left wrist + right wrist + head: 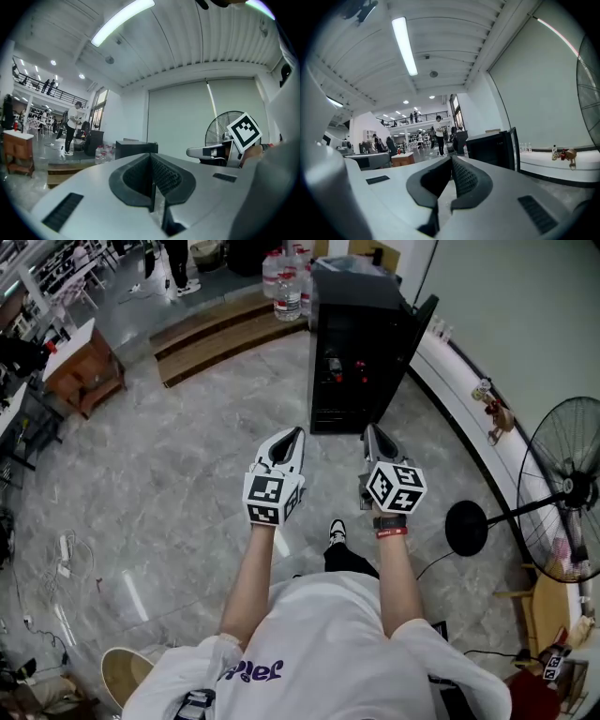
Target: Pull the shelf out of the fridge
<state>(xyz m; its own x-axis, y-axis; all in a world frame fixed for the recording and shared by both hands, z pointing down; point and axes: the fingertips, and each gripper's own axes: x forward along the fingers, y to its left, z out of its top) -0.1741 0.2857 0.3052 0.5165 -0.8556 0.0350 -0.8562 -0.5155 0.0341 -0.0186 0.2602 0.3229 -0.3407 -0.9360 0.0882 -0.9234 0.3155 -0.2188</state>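
Now the left gripper (296, 434) and right gripper (370, 430) are seen with jaws closed on nothing, well short of the open fridge (361, 343), its shelf lost in the dark interior, so the wrong edge could be caught by a blind reach.

Wears white T-shirt (328, 638) with purple lettering, black trousers (349, 561). Red band (391, 532) on right wrist. The left gripper (296, 434) and right gripper (371, 431) are white with marker cubes (273, 499).
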